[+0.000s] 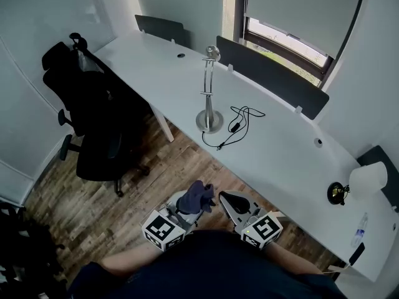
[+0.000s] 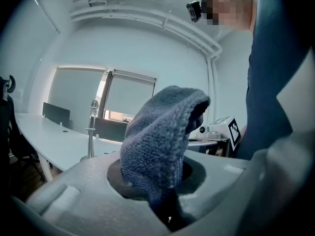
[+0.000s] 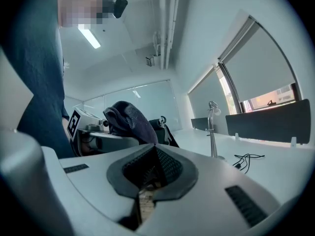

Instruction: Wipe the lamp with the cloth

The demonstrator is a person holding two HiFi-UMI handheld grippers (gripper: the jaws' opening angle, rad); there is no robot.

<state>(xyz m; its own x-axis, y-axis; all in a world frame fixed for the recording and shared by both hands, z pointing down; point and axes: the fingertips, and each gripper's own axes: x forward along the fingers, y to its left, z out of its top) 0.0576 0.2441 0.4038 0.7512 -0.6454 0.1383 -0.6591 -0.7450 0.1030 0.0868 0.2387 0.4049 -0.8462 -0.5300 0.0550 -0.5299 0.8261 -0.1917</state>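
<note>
In the head view, the left gripper (image 1: 187, 209) is sitting low, close to the person's body. It is gripping the dark blue cloth (image 1: 196, 196), which is bunching up above its tips. The right gripper (image 1: 229, 200) is hanging just beside it, apart from the cloth. The lamp (image 1: 210, 95) is standing upright on the white desk (image 1: 280, 148), well ahead of both claws. A black cable (image 1: 240, 122) is lying just right of its base.

In the left gripper view, the jaws are clamping the cloth's lower end, and the rest is rising as a folded hump straight in front of the claw. The lamp is showing far beyond, left of the cloth.

In the right gripper view, the jaws are pressing together with nothing between them. The cloth is showing off to this claw's left, and the lamp is standing far ahead to its right.
</note>
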